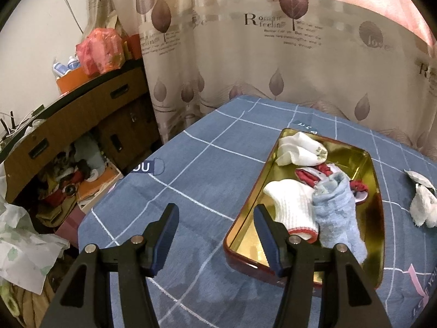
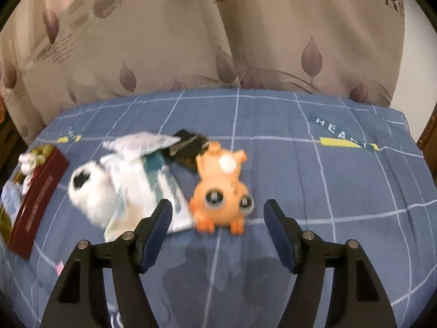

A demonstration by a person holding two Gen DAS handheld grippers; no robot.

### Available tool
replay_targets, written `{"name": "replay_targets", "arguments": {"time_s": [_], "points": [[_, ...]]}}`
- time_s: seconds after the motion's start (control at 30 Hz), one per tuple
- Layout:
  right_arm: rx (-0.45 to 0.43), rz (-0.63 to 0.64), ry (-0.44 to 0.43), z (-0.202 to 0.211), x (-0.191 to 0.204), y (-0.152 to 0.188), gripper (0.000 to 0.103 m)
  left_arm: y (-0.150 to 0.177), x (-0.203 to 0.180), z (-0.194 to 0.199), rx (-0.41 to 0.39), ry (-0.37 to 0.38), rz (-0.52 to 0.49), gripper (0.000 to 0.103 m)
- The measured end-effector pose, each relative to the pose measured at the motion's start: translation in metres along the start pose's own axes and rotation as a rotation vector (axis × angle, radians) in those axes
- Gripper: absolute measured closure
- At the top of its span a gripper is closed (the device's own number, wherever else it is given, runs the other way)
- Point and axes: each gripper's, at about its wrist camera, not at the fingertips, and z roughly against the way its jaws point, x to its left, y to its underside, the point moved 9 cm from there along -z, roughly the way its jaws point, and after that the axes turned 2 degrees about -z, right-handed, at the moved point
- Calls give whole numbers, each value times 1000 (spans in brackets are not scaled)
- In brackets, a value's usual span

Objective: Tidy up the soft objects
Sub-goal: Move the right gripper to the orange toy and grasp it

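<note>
Where lettering reads: curtain printed "Romate feeling" and "love" among brown leaves; blue checked bedspread patched "OU" at its left edge, "HEAR" legible on a patch far right in right wrist view; red side of tin lettered but blurred, unreadable.

Tin tray, gold inside, red rim; set on bedspread right of centre, near corner just beside left gripper; holding white sock at far end, red-and-white cloth piece mid-tray, white sock with red cuff touching light blue sock at near end.

Left gripper: fingers spread wide, nothing between, right finger over tin's near left edge; open bedspread ahead and left up to mattress edge, cluttered wooden cabinet beyond.

Right gripper: fingers released and apart, gripping nothing; orange big-eyed toy lying upside down just ahead, between finger lines, untouched; white fluffy item and white-teal packet left of toy, dark item behind; blurred.

Clear bedspread right of toy to bed edge; curtain close along far edge.
</note>
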Motion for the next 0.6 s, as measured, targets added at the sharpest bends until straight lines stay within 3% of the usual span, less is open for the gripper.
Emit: {"name": "replay_targets", "arguments": {"time_s": [0.37,0.47,0.53,0.6], "points": [[36,-20,31,-51,-6,-9,36,-2,-24,4,-34,32,-82,45],[46,-2,23,-58,-6,-5,39,-1,-37,9,-48,59,-120,45],[49,0,-11,-57,-2,-3,49,-1,-46,13,-54,71,-138,45],[46,12,3,-54,-1,-1,50,1,-59,20,-63,78,-171,45]]}}
